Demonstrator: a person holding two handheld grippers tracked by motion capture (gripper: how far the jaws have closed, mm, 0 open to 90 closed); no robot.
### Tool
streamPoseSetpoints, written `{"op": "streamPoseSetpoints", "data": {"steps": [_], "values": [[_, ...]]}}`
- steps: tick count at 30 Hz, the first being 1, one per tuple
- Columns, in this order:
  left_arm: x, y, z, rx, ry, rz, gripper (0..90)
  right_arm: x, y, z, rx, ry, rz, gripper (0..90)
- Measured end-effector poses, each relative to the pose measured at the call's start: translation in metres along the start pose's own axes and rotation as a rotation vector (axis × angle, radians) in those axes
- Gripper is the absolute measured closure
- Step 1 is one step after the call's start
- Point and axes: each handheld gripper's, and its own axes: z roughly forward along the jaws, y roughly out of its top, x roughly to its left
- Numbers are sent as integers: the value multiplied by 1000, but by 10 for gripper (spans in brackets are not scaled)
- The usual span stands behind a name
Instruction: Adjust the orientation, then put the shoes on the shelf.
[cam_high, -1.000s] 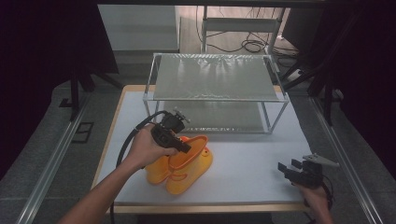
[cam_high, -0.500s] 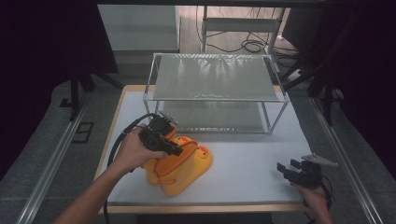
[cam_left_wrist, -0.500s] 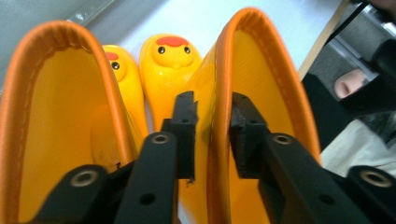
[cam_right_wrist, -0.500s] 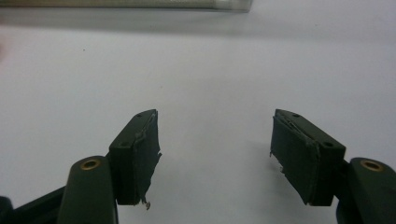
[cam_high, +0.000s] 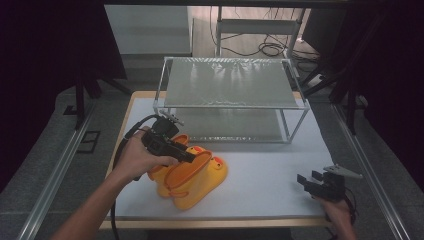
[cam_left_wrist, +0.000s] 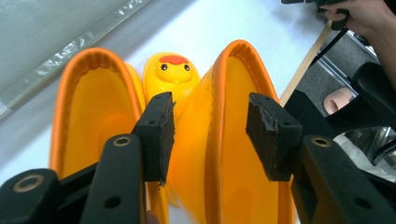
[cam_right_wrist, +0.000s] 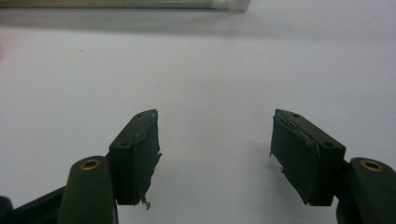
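The white table (cam_high: 260, 170) carries a wire shelf rack (cam_high: 230, 82) along its far edge. In front of the rack, toward the near left corner, 2 yellow rubber boots (cam_high: 192, 175) lie together on their sides; one toe has a duck face (cam_left_wrist: 173, 70). The left gripper (cam_left_wrist: 210, 133) is at the boot openings, jaws apart, with the orange rim of one boot (cam_left_wrist: 236, 112) between them, but not clamped. The right gripper (cam_high: 320, 184) is near the near right corner, well apart from the boots, its jaws wide apart above bare table and holding nothing.
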Motion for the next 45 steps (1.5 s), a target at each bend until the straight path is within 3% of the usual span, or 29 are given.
{"op": "streamPoseSetpoints", "data": {"steps": [11,15,25,30,39,45], "values": [[2,-5,-25,-41,1,-13,493,0,0,-1,-1,-2,-3,324],[5,-8,-30,-32,8,-20,475,0,0,0,0,-3,-2,324],[15,-11,-15,17,-12,-43,416,0,-1,0,7,-8,-1,324],[16,-10,-8,51,-27,-27,383,-1,-2,0,6,-16,3,325],[17,-9,17,134,10,-19,385,-1,-2,1,14,-16,4,325],[13,-6,25,152,31,-20,460,-2,-2,1,13,-18,8,326]]}}
